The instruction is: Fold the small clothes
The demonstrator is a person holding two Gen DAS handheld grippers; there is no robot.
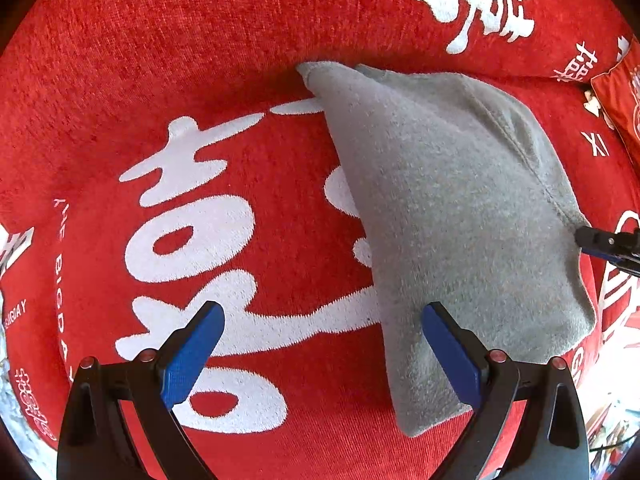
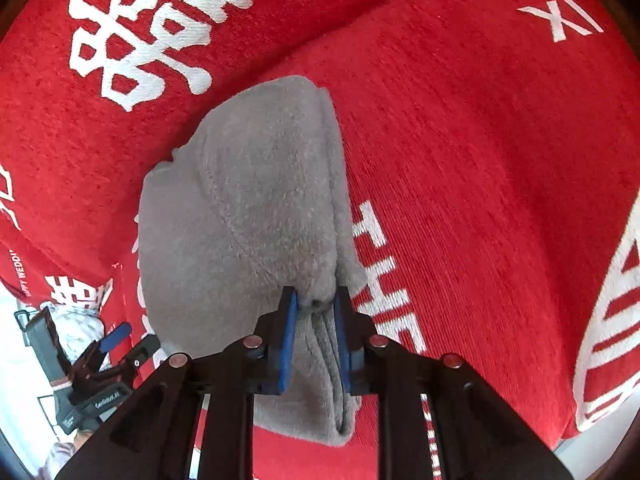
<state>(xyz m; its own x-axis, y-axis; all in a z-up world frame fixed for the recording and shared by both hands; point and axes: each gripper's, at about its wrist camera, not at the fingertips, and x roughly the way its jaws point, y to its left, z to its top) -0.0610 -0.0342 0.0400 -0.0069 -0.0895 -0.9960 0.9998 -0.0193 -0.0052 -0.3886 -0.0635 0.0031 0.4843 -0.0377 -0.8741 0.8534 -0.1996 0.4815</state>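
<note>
A small grey fleece garment (image 1: 452,208) lies folded on a red cloth with white characters (image 1: 208,80). My left gripper (image 1: 322,344) is open and empty; its right finger sits over the garment's near left edge. My right gripper (image 2: 316,312) is shut on a bunched edge of the grey garment (image 2: 248,216), layers pinched between the blue pads. The right gripper's tip also shows in the left wrist view (image 1: 600,242) at the garment's right edge. The left gripper shows in the right wrist view (image 2: 120,344), low left.
The red cloth (image 2: 480,160) covers a cushioned surface with a raised back (image 2: 120,60). A red pouch or cushion (image 1: 624,100) lies at the far right. White floor or clutter (image 2: 24,360) shows past the cloth's left edge.
</note>
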